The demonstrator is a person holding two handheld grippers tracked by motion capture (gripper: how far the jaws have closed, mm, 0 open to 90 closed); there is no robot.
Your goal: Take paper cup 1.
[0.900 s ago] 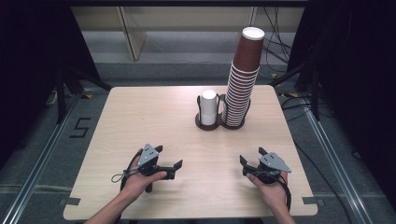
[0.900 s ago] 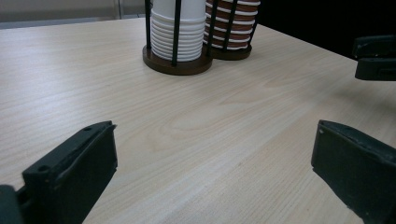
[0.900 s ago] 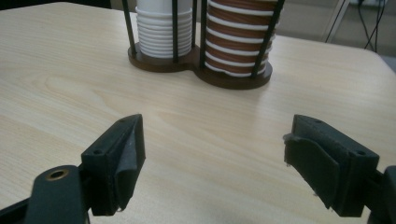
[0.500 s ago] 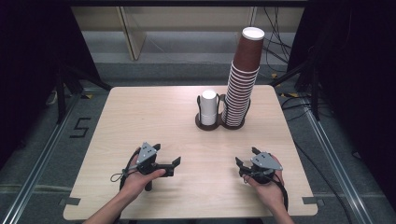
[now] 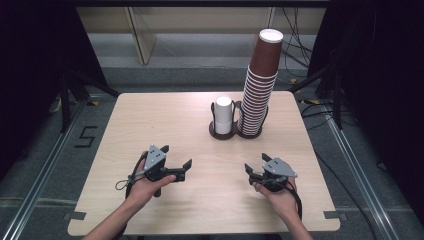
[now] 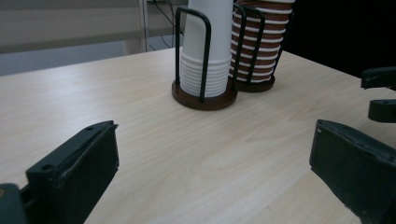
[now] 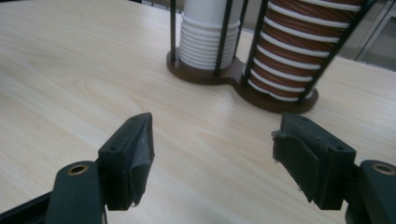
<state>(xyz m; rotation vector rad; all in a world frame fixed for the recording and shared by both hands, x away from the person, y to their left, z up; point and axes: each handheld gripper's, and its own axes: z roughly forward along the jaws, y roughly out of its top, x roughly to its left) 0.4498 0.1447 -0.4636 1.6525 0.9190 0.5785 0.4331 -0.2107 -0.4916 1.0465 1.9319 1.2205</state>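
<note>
A tall stack of brown paper cups (image 5: 260, 85) and a short stack of white cups (image 5: 223, 114) stand upside down in a dark twin wire holder (image 5: 218, 133) at the back middle of the wooden table (image 5: 150, 120). My left gripper (image 5: 176, 156) lies low over the front left of the table, jaws wide open and holding nothing. My right gripper (image 5: 256, 162) sits at the front right, its jaws apart and holding nothing. The left gripper view looks between the open left gripper (image 6: 215, 126) at the white cups (image 6: 208, 51). In the right gripper view the open right gripper (image 7: 215, 119) faces the brown cups (image 7: 294, 56).
Bare tabletop lies between both grippers and the holder. The right gripper's jaw tips (image 6: 380, 93) show at the right edge of the left gripper view. Cables and dark stands line the floor behind and beside the table.
My right hand has shifted its gripper a little to the left, toward the table's middle. The left gripper has stayed almost in place. The cups have not moved.
</note>
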